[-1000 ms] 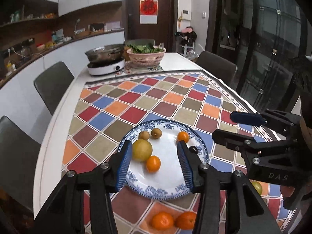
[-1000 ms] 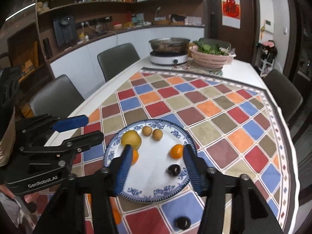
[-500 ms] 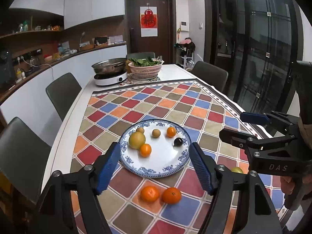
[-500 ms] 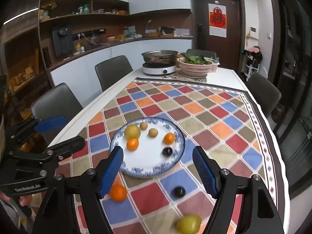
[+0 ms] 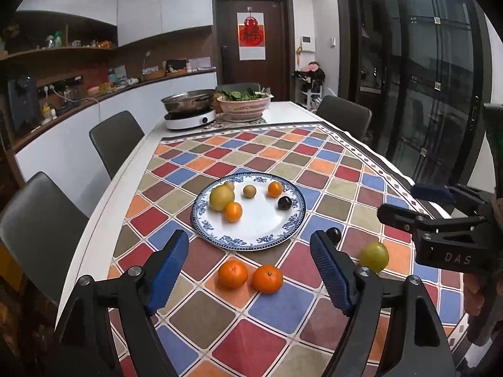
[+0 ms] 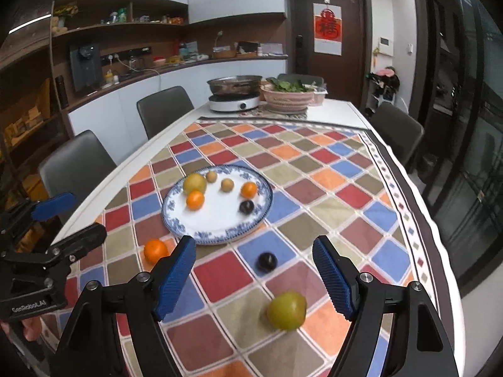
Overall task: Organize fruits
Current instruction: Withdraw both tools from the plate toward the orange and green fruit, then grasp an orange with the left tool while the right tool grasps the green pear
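Holding six fruits, the plate (image 5: 283, 237) sits beyond both grippers' spread, empty fingers (image 5: 168, 265).

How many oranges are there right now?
4: two on the plate, one left, one at the back; two on the cloth in front of it, left and right. None seems hidden.

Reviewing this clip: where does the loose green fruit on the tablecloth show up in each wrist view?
Left wrist view: green fruit sits at lower right, just beyond the left gripper's right-hand finger.
Right wrist view: it lies at lower centre, between the open fingers of the right gripper.
Shared landmark: the blue-rimmed plate, farther up the table in both.
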The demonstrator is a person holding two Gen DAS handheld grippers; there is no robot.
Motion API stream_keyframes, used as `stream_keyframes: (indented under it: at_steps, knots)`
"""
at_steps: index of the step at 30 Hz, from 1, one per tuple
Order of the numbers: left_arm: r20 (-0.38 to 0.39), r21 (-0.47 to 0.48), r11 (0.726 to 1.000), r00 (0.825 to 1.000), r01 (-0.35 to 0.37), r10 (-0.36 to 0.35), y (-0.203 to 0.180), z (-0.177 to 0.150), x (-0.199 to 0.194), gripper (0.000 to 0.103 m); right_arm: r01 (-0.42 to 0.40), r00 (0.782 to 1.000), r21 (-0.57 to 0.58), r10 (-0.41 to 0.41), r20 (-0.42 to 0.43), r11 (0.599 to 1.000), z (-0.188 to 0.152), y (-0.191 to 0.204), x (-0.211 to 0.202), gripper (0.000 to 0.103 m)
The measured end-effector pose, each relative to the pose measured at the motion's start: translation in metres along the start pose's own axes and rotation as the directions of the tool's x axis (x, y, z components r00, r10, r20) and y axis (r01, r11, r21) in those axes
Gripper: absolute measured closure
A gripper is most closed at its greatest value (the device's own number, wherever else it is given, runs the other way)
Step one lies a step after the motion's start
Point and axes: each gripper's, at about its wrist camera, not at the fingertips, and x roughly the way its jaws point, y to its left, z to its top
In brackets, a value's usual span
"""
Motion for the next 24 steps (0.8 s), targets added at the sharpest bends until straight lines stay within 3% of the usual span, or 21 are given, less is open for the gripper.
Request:
stream_keyframes:
  at_steps: [9,24]
  knots:
    - [0.016,-0.01,1.0,1.0,-0.009,0.009,-0.009,-0.021,0.005,0.024,0.042,0.999,0.034,-0.042,-0.019,0.999,-0.028,-0.011,0.002,0.026]
    - [-0.08,0.033,0.999,0.996,0.033,-0.031,-0.018,-0.055,0.044,0.024,0.06,0.991,0.048,-0.054,-0.122,0.997,-0.067,-0.019,0.028,0.026]
